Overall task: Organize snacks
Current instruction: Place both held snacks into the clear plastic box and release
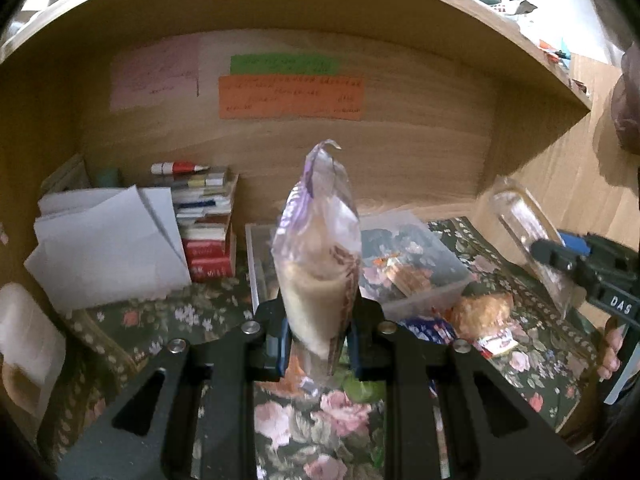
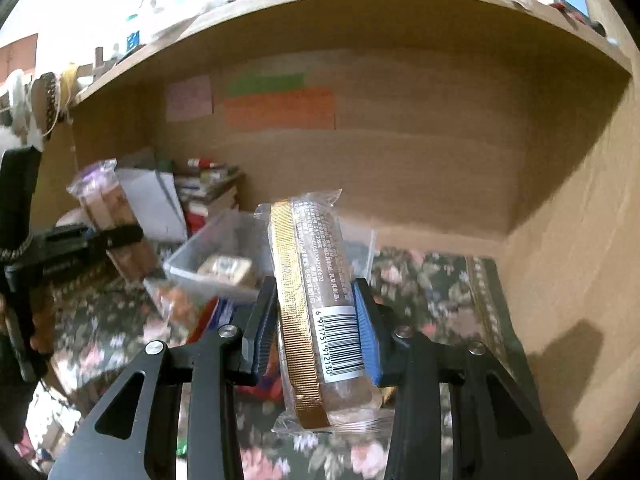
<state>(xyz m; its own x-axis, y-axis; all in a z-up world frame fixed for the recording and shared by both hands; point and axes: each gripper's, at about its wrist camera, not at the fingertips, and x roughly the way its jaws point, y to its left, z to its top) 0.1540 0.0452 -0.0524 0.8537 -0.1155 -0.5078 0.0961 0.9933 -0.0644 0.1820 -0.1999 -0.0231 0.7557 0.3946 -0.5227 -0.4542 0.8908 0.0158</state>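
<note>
- Floral cloth (image 1: pixel 316 424) covered the desk under a wooden shelf (image 1: pixel 280 8).
- My left gripper (image 1: pixel 318 344) clamped a purple-topped snack pack (image 1: pixel 320 248).
- My right gripper (image 2: pixel 316 328) clamped a barcoded pastry pack (image 2: pixel 320 288) — a clear bin (image 2: pixel 212 268), blurred, seemingly held snacks.

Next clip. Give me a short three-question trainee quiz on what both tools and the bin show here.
1. True or false: the left tool is shut on a purple-topped packet.
2. What does the right tool hold? A) a barcode packet B) a marker C) nothing
3. Fill in: the clear bin sits on a ____-patterned cloth.

Key: 1 true. 2 A. 3 floral.
</note>
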